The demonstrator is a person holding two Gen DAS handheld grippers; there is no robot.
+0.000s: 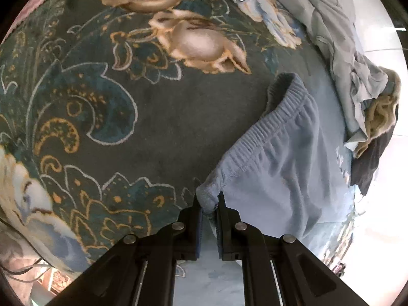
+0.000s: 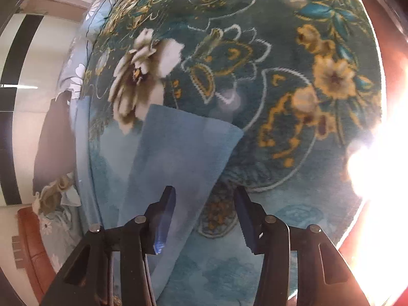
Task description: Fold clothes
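- The light blue shorts (image 1: 275, 158) lie spread on a dark teal floral blanket (image 1: 107, 97), running up and to the right from the left gripper (image 1: 209, 201).
- The left gripper's jaws are nearly closed, pinching the corner of the elastic waistband (image 1: 262, 132) between the fingertips.
- In the right wrist view, a flat part of the same blue shorts (image 2: 178, 150) lies ahead of the right gripper (image 2: 205, 193), reaching in between its fingers.
- The right gripper stands partly open; its left pad is over the cloth and its right pad is over bare blanket (image 2: 280, 89), neither visibly pressing on the fabric.
- Up and right of the left gripper, at the blanket's edge, sits a pile of other clothes (image 1: 367, 97): grey-blue, tan and dark pieces.
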